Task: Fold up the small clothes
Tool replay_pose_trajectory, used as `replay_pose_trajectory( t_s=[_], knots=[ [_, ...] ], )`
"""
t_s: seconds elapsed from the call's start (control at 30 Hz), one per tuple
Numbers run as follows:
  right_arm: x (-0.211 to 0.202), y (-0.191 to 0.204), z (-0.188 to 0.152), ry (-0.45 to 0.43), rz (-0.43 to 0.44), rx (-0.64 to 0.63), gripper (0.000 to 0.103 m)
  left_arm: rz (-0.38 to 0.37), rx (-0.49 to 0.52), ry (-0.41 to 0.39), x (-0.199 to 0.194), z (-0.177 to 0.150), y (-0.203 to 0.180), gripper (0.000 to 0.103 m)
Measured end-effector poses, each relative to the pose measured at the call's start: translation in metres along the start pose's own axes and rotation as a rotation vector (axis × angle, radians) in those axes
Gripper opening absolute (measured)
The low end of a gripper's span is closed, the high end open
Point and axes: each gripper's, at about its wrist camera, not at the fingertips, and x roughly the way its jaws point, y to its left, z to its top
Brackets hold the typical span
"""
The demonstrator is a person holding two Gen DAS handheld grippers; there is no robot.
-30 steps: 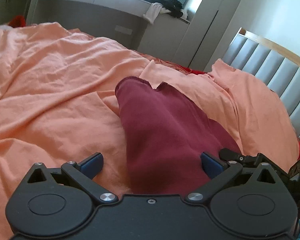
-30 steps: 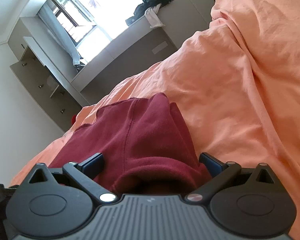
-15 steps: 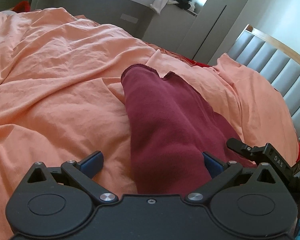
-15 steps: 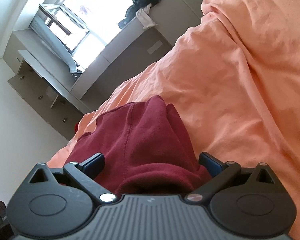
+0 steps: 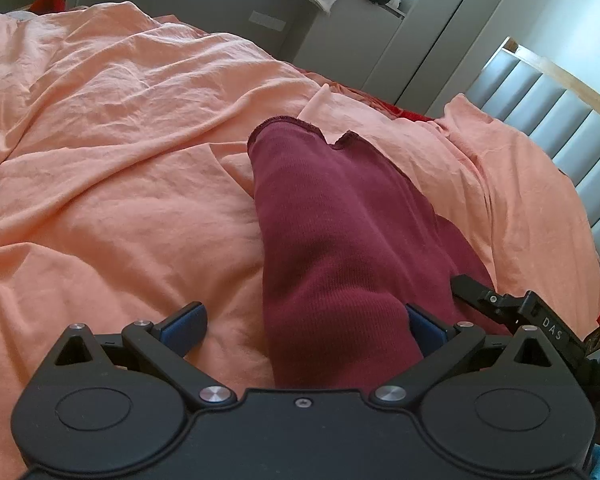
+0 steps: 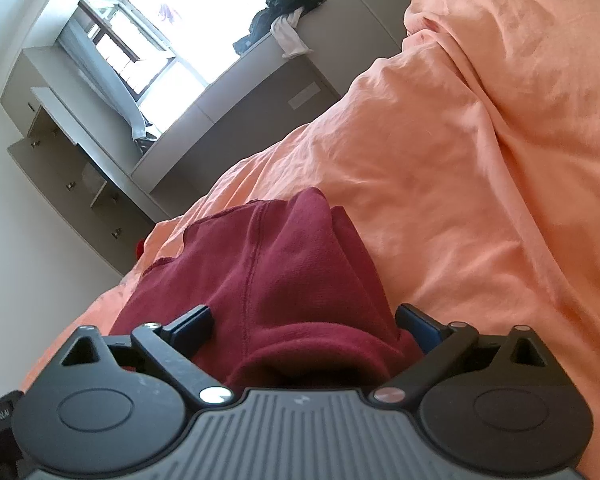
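Left view dipped since earlier — both tongs (image 5: 304,322) (image 6: 304,322) spread wide around maroon garment (image 5: 340,232) on rumpled orange sheet (image 5: 120,140).

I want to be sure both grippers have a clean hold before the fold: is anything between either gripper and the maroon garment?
Nothing visible. The maroon garment lies directly between the open fingers of the left gripper and of the right gripper, on the orange bedsheet.

Wrinkly orange bedsheet (image 5: 120,128) fills most of both frames, grey padded headboard (image 5: 560,120) at right, bright window (image 6: 172,32) upper left, clothes pile (image 6: 284,4) on the grey ledge.
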Motion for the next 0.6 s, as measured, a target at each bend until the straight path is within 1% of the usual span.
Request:
replay_pose_trajectory(
  t_s=[0.23, 0.43, 0.5, 0.6],
  knots=[
    [-0.003, -0.001, -0.001, -0.003, 0.019, 0.0, 0.089, -0.016, -0.005, 0.025, 0.001, 0.004, 0.002, 0.103],
    [-0.008, -0.004, -0.001, -0.003, 0.048, -0.001, 0.077, -0.016, -0.002, 0.06, 0.003, 0.01, 0.002, 0.103],
    [-0.009, -0.005, -0.001, -0.013, 0.074, 0.014, 0.074, -0.023, -0.004, 0.078, 0.004, 0.014, 0.003, 0.103],
    [-0.008, -0.012, 0.0, -0.017, 0.106, 0.069, 0.071, -0.044, -0.016, 0.104, 0.006, 0.019, 0.007, 0.103]
  ],
)
